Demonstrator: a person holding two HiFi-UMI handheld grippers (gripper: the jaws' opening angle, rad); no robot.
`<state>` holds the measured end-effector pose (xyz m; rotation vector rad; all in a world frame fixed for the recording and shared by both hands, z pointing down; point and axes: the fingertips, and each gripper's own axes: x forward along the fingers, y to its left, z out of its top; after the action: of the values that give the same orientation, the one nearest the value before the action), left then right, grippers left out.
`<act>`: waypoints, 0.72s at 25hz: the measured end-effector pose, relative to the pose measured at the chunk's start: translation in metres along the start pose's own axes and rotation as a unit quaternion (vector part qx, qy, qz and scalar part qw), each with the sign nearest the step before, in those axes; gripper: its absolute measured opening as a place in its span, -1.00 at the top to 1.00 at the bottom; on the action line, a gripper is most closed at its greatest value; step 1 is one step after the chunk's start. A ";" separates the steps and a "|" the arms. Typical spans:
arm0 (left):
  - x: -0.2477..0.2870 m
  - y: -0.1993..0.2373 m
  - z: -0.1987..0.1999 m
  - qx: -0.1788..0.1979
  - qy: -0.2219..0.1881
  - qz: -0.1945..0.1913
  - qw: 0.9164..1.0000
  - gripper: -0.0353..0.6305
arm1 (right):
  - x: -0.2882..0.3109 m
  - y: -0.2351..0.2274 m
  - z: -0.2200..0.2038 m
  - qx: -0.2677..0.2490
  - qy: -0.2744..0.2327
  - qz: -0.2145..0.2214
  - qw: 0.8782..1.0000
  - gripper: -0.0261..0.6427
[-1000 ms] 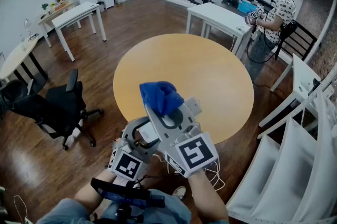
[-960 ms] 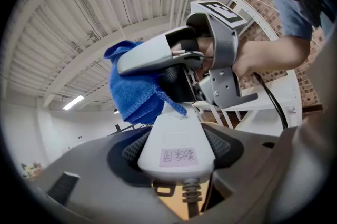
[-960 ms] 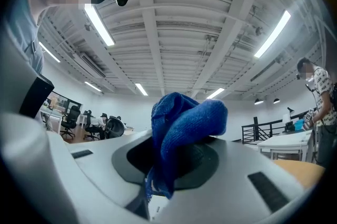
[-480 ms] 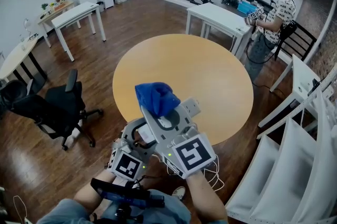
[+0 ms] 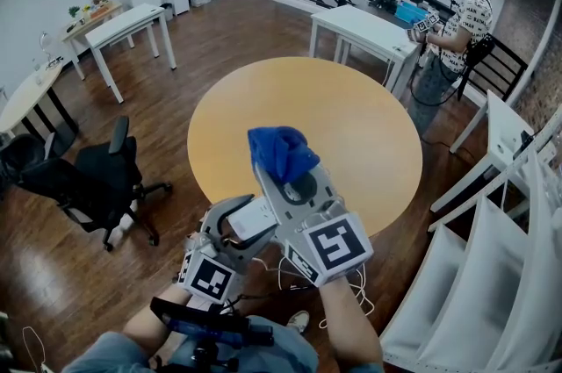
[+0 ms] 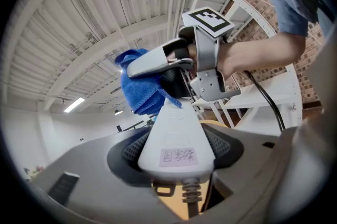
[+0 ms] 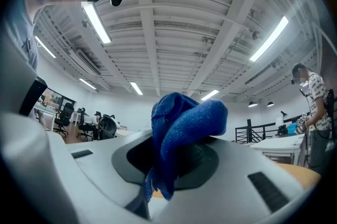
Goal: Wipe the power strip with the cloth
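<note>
My left gripper (image 5: 244,220) is shut on a white power strip (image 5: 252,218), held in the air low in the head view. In the left gripper view the power strip (image 6: 176,136) runs forward between the jaws, with a small label near its cord end. My right gripper (image 5: 287,180) is shut on a bunched blue cloth (image 5: 281,154). The cloth (image 6: 138,88) sits against the strip's far end, with the right gripper (image 6: 158,62) above it. In the right gripper view the cloth (image 7: 181,125) fills the gap of my right gripper (image 7: 179,157).
A round wooden table (image 5: 351,125) lies just beyond both grippers. The strip's white cord (image 5: 358,299) hangs below my right hand. A black office chair (image 5: 97,178) stands at the left, white shelving (image 5: 492,257) at the right. A person (image 5: 461,20) stands at a white table (image 5: 369,27).
My right gripper has moved to the right and a little farther away with the cloth, along the power strip. The left gripper and the strip have stayed put.
</note>
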<state>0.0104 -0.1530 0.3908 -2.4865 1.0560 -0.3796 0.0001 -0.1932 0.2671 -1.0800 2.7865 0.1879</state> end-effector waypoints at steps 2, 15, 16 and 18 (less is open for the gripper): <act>-0.001 0.000 -0.001 0.001 0.000 0.000 1.000 0.01 | -0.002 -0.010 0.003 -0.007 -0.006 -0.011 1.000 0.70; -0.005 -0.002 0.005 0.005 -0.008 -0.001 1.000 0.01 | -0.021 -0.061 0.025 -0.023 -0.028 -0.066 0.997 0.70; -0.005 -0.003 0.006 0.005 -0.008 -0.001 1.000 0.01 | -0.024 -0.066 0.027 -0.022 -0.029 -0.072 0.997 0.70; -0.006 -0.003 0.005 0.006 -0.008 -0.001 1.000 0.01 | -0.028 -0.076 0.030 -0.021 -0.033 -0.083 0.996 0.70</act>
<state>0.0106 -0.1455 0.3872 -2.4773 1.0418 -0.3650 0.0747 -0.2251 0.2381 -1.2853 2.6303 0.2569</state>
